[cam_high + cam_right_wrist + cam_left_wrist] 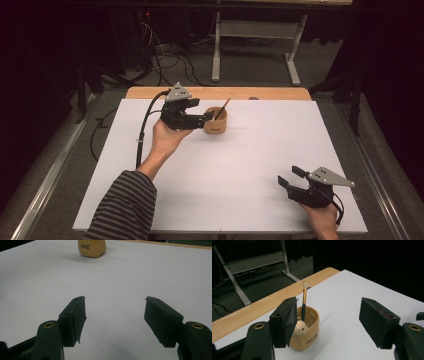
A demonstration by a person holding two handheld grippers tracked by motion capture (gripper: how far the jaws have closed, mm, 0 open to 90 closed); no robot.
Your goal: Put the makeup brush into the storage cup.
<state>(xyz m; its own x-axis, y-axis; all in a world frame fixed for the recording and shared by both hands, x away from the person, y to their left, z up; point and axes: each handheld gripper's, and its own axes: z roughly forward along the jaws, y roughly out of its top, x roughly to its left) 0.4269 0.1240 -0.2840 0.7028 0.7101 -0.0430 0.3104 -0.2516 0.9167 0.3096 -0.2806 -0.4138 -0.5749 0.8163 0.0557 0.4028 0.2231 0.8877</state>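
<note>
A tan cup (216,122) stands on the white sheet toward the back of the table, with a thin brush (223,107) leaning in it, bristles up. My left gripper (200,111) sits just left of the cup, open and pointing at it. In the left gripper view the cup (308,336) is partly behind the left jaw, and the brush (304,302) rises beside that jaw; nothing lies between the pads of the left gripper (328,312). My right gripper (290,176) rests open near the front right corner. Its own view shows the right gripper (115,302) over bare sheet, with the cup (92,248) far off.
The white sheet (240,165) covers most of the table, and a strip of bare wood (270,93) shows along the far edge. Beyond it are a dark floor with cables (170,60) and the metal legs of another table (216,50).
</note>
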